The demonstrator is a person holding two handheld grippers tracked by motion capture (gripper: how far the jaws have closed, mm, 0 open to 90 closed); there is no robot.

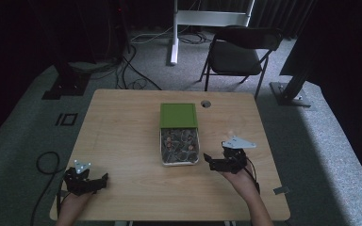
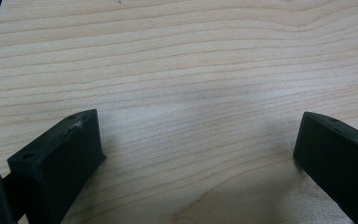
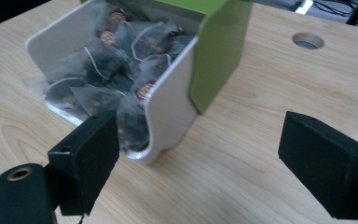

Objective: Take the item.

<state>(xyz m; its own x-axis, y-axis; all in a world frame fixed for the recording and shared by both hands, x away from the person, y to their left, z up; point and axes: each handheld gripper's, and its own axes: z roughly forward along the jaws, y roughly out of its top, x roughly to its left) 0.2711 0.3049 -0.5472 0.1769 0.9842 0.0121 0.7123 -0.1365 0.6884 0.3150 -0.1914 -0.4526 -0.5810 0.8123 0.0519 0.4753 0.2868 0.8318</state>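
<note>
Box (image 1: 179,140) sits mid-surface (image 1: 122,132), green lid (image 1: 178,115) slid back toward 12, tea bags (image 3: 98,70) exposed. Right hand-held gripper (image 1: 217,162) at box's 4 o'clock, jaws spread, empty, near box corner. Left hand-held gripper (image 1: 94,182) at 7-8, spread, idle, well apart. Best approach, imo: come over wall from above, pinch one bag by its top w/ jaws narrowed, lift straight so the box doesn't drag.
</note>
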